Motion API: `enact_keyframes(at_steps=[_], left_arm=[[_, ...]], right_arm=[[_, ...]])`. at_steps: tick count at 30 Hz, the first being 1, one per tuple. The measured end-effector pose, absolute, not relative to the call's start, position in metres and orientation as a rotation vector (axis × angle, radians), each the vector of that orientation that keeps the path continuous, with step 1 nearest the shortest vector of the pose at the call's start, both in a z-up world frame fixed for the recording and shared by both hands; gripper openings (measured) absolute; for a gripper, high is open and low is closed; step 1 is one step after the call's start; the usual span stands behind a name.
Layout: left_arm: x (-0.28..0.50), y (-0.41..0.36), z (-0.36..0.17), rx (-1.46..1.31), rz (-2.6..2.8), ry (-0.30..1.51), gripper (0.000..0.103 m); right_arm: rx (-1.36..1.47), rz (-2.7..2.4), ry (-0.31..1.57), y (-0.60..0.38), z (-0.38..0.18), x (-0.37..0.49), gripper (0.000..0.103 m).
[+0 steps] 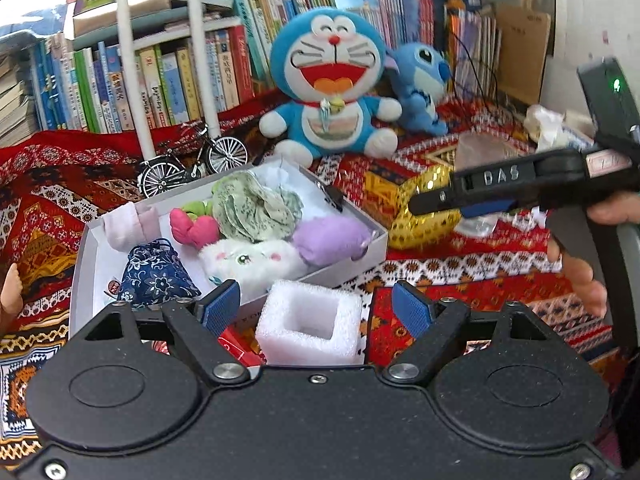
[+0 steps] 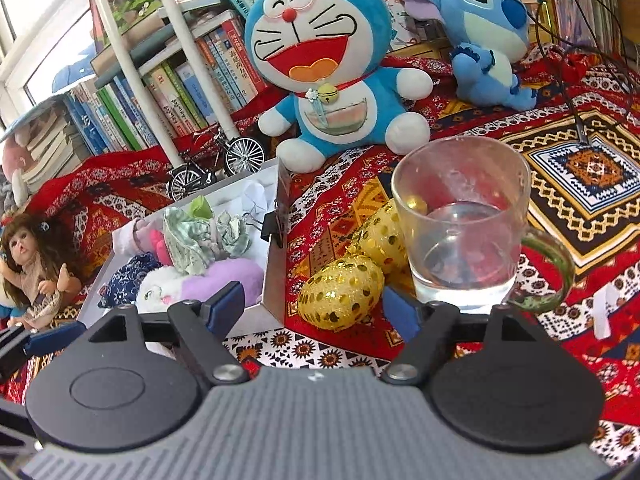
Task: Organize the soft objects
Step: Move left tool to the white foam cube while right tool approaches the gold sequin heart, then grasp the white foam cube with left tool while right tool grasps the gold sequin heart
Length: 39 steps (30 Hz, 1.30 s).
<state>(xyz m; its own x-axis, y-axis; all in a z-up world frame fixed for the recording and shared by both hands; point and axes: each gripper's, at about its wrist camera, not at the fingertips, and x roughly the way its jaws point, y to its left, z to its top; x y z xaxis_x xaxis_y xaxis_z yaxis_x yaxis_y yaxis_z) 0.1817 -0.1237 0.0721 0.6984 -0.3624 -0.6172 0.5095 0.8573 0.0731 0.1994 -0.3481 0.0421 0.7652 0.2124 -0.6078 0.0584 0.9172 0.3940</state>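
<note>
An open white box on the patterned cloth holds several soft things: a blue floral pouch, a white plush cat, a purple plush, a green-and-white cloth and a pink plush. My left gripper is open just in front of the box, with a white foam block lying between its fingers, untouched. My right gripper is open over a gold sequined pouch, which lies right of the box, clear of the pads.
A glass mug stands right beside the gold pouch. Behind are a Doraemon plush, a Stitch plush, a model bicycle, white poles and rows of books. A doll lies left of the box.
</note>
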Motion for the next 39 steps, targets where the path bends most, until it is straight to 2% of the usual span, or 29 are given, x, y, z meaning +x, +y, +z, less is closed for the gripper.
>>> enact_keyframes(at_steps=[17, 25, 28, 31, 34, 36, 39], left_arm=[[0.19, -0.138, 0.052, 0.321, -0.488, 0.71, 0.08], [0.192, -0.14, 0.045, 0.319, -0.478, 0.734, 0.07], [0.193, -0.141, 0.043, 0.324, -0.471, 0.741, 0.06], [0.193, -0.14, 0.042, 0.318, -0.471, 0.748, 0.058], [0.192, -0.141, 0.042, 0.317, -0.469, 0.745, 0.057], [0.19, -0.142, 0.042, 0.325, -0.469, 0.738, 0.057], [0.186, -0.144, 0.043, 0.333, -0.476, 0.729, 0.057]], right_arm=[[0.382, 0.057, 0.656, -0.336, 0.021, 0.207, 0.09], [0.406, 0.058, 0.632, -0.34, 0.015, 0.205, 0.088], [0.426, 0.069, 0.622, -0.34, 0.013, 0.204, 0.083], [0.416, 0.06, 0.613, -0.339, 0.013, 0.204, 0.075], [0.418, 0.056, 0.608, -0.341, 0.014, 0.203, 0.059], [0.428, 0.057, 0.617, -0.342, 0.013, 0.202, 0.042], [0.424, 0.058, 0.612, -0.343, 0.014, 0.2, 0.037]])
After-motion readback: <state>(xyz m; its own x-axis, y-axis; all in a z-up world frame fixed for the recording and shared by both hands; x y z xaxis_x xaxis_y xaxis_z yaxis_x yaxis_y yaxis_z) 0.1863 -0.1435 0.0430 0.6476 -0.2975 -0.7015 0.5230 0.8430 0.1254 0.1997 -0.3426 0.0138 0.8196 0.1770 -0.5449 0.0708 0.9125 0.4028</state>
